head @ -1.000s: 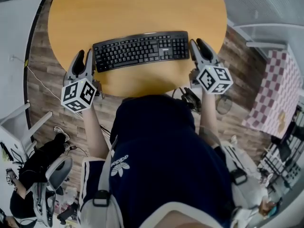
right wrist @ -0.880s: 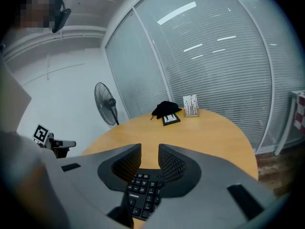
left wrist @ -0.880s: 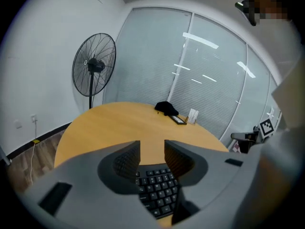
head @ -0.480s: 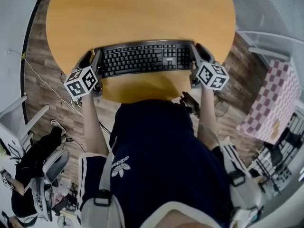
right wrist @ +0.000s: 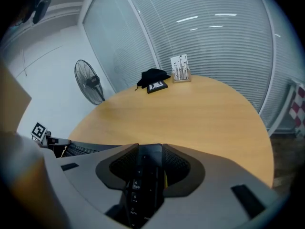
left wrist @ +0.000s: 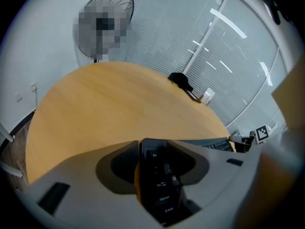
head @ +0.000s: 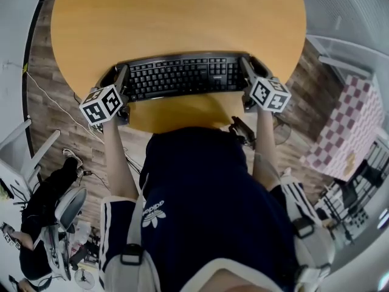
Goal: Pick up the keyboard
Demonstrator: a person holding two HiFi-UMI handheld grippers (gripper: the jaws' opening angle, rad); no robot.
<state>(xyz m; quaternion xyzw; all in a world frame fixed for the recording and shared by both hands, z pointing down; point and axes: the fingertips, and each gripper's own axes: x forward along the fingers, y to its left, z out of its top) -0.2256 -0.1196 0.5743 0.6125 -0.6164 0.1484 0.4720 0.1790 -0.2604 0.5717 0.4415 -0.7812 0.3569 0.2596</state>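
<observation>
- Left tongs [left wrist: 153, 147] stand wide, one jaw on each side of the keyboard's [head: 182, 76] left end. I see a sliver of counter [head: 176, 17] between one pad and the keyboard's edge, so nothing is pinched.
- Right tongs [right wrist: 150, 149] are opening, with the keyboard's number-pad end between their jaws and a thin gap on one side.
- I see the black keyboard lying on the round wooden counter, near the edge by the person's body, reaching from one pair of tongs to the other.
- At the counter's far side I make out a small black thing [right wrist: 153, 78] and a white card holder [right wrist: 180, 68], well apart from the keyboard.
</observation>
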